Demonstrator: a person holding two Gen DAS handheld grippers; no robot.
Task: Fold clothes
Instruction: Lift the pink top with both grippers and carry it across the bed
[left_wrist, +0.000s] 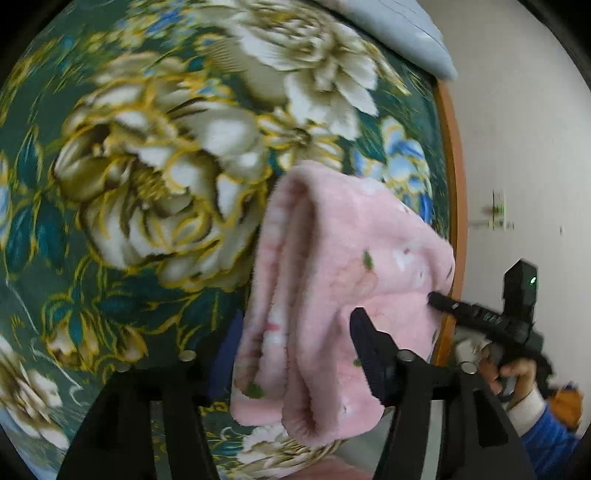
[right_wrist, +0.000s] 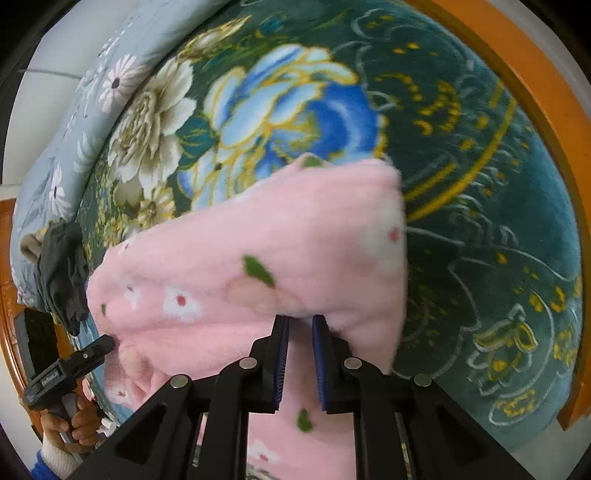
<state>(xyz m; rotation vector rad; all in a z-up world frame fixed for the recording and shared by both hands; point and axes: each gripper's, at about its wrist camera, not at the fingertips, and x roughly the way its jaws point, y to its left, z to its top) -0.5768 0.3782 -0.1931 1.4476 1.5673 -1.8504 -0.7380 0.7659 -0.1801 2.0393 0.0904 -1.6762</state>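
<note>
The green floral blanket (right_wrist: 480, 184) covers the bed. Above its near right edge hangs the pink fleece garment (right_wrist: 258, 240), folded, long axis running left to right between both tongs. The right tongs (right_wrist: 300, 325) are clenched on its edge, pointing steeply down. The left tongs (left_wrist: 295, 332) stand released, fleece between their fingers.

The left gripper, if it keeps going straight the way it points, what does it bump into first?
Most likely the pink fleece garment, which already hangs between the open fingers of the left gripper. Behind that lies the flowered green blanket. Depth is hard to judge in this curved picture.
</note>
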